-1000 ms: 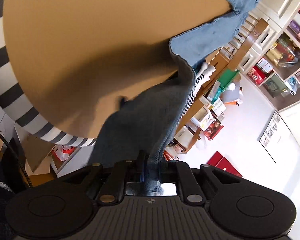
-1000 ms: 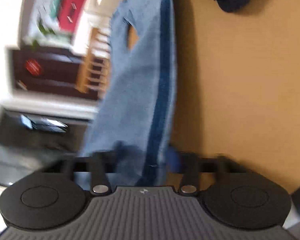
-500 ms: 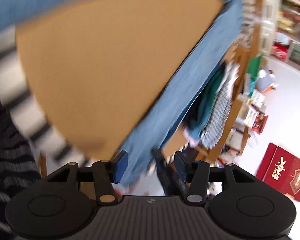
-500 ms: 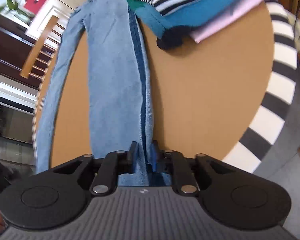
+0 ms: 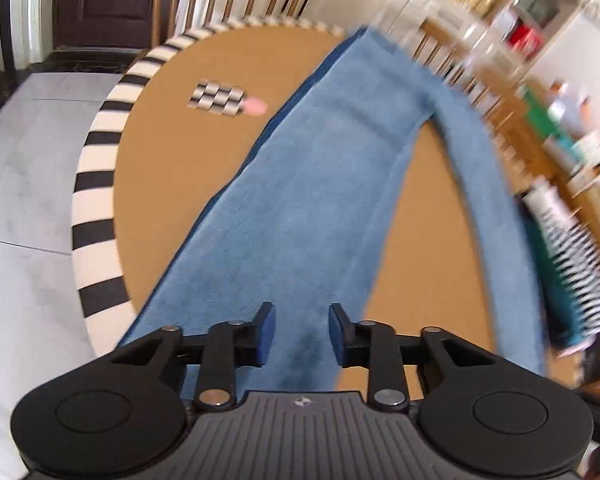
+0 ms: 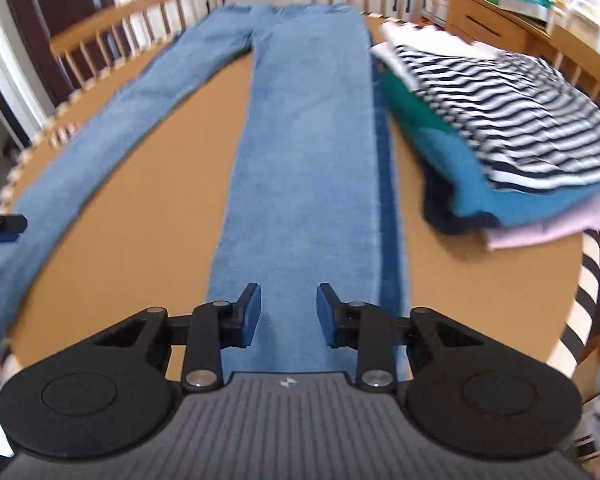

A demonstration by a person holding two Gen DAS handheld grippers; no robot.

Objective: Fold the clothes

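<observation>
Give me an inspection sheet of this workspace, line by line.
Surface: round brown table with striped edge.
Job's things: jeans spread flat, legs apart.
Clutter: stack of folded clothes beside the jeans; checkered marker on the table.
Grippers: left gripper and right gripper closing above the denim, pads not pressing.
Cables: nothing seen.
Surroundings: wooden chairs, shelves, dark door.

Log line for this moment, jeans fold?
jeans: flat on table, legs apart | left gripper: closing, empty | right gripper: closing, empty | folded stack: beside jeans
</observation>
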